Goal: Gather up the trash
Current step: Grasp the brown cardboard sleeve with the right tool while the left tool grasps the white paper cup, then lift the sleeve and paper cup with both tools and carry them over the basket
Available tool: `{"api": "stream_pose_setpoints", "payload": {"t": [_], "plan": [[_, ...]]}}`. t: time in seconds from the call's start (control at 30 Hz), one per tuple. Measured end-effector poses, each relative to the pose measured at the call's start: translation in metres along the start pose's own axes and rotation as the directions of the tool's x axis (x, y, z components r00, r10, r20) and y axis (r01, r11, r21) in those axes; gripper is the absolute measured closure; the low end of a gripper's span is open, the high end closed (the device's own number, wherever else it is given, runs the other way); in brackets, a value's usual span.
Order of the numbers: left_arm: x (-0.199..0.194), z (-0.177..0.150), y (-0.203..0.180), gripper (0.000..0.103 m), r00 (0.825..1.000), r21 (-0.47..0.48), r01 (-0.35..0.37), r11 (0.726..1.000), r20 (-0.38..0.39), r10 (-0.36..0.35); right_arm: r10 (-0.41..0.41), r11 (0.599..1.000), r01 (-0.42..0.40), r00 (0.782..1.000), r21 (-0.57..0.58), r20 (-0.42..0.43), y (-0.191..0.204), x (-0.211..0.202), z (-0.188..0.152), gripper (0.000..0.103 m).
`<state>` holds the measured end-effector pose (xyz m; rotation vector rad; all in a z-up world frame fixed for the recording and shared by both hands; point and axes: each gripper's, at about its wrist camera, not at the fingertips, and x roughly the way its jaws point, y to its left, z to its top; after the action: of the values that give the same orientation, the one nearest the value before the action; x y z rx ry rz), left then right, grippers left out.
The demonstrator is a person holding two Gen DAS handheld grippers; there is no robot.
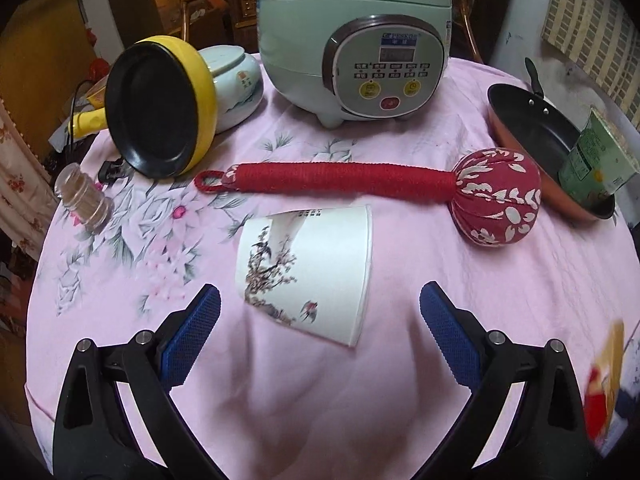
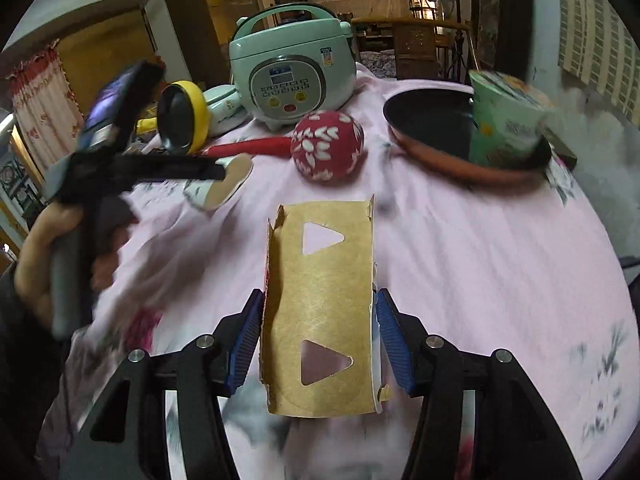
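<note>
right gripper (image 2: 320, 344) hugs a brown cardboard piece (image 2: 320, 312), low in the middle; light and bendy, so hold its side edges softly. left gripper (image 1: 320, 320) is wide open around a tipped paper cup (image 1: 312, 272) on the tabletop (image 1: 480, 320).

A lived-in home, seemingly a dining or living room used for cooking things. The round desk (image 1: 520, 320) wears a pink floral cloth, and at its 12 o'clock edge stands a mint-green rice cooker (image 1: 352, 40). A yellow pan (image 1: 160, 108) lies tipped at 10 o'clock beside a lidded ceramic jar (image 1: 236, 76), a copper-coloured frying pan (image 1: 536, 136) at 2 o'clock. Behind are carved wooden furniture (image 2: 416, 48), a floral curtain (image 2: 44, 112) at 9 o'clock and a tall wooden cabinet (image 2: 212, 12).
</note>
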<state>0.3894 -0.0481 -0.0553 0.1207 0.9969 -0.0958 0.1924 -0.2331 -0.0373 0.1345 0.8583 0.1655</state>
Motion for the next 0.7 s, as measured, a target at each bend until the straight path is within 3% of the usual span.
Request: {"api": "stream_pose_setpoints", "payload": {"t": [0.13, 0.3, 0.47, 0.5, 0.53, 0.6, 0.7], "plan": [[0.015, 0.004, 0.003, 0.007, 1.000, -0.012, -0.014, 1.000, -0.023, 0.014, 0.061, 0.996, -0.061, 0.998, 0.068, -0.004, -0.011, -0.003, -0.019, 0.046], [0.031, 0.007, 0.018, 0.007, 0.999, -0.065, 0.038, 0.997, -0.034, -0.041, 0.095, 0.994, -0.094, 0.995, 0.049, -0.007, -0.007, -0.001, -0.020, 0.046], [0.047, 0.007, 0.015, 0.008, 0.996, -0.054, 0.053, 0.997, -0.070, -0.057, 0.121, 0.992, -0.121, 0.993, 0.038, -0.004, -0.007, -0.005, -0.021, 0.046], [0.047, 0.006, 0.014, 0.019, 0.997, -0.049, 0.048, 0.998, -0.063, -0.051, 0.127, 0.991, -0.127, 0.992, 0.037, -0.005, -0.008, -0.005, -0.021, 0.046], [0.046, 0.006, 0.013, 0.022, 0.997, -0.038, 0.041, 0.998, -0.060, -0.043, 0.128, 0.991, -0.128, 0.992, 0.038, -0.003, -0.008, -0.006, -0.021, 0.046], [0.038, 0.007, 0.011, 0.022, 0.998, -0.021, 0.049, 0.999, -0.037, -0.049, 0.127, 0.991, -0.126, 0.992, 0.032, -0.002, -0.009, -0.007, -0.021, 0.046], [0.010, 0.005, 0.006, 0.022, 0.999, 0.024, -0.007, 1.000, 0.035, 0.006, 0.128, 0.991, -0.128, 0.992, 0.031, 0.001, -0.009, -0.008, -0.021, 0.046]]}}
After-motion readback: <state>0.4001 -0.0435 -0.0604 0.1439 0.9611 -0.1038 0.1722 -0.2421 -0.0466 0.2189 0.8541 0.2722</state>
